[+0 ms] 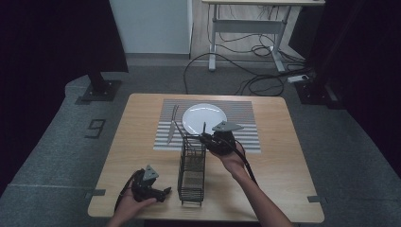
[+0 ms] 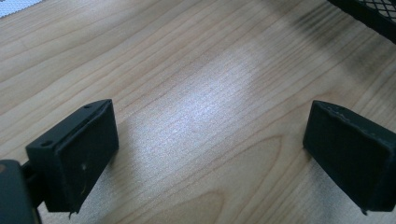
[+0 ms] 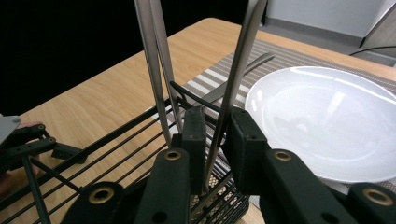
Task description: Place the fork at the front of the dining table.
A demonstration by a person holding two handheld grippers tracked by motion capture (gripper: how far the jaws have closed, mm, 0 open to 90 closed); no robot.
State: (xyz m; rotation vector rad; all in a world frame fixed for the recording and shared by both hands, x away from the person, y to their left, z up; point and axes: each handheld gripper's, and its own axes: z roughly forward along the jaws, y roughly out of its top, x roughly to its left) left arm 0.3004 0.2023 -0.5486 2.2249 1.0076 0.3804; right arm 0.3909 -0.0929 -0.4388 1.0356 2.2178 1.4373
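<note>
Our left gripper [image 1: 163, 193] rests on the wooden table [image 2: 196, 93] with its jaws spread wide and nothing between them; the black wire rack [image 1: 191, 170] stands just to its right. Our right gripper [image 3: 215, 140] reaches into the rack's far end, its jaws nearly together around a steel utensil handle [image 3: 236, 79] standing upright between the pads. Two more handles [image 3: 156, 65] rise just left of it, and the white plate [image 3: 327, 116] lies to its right.

We see the utensil handles [image 3: 238, 70] cut off by the top edge, their lower ends hidden in the wire rack [image 3: 112, 140], the plate [image 3: 327, 121] clipped at right, the rack's corner [image 2: 373, 14] blurred.
</note>
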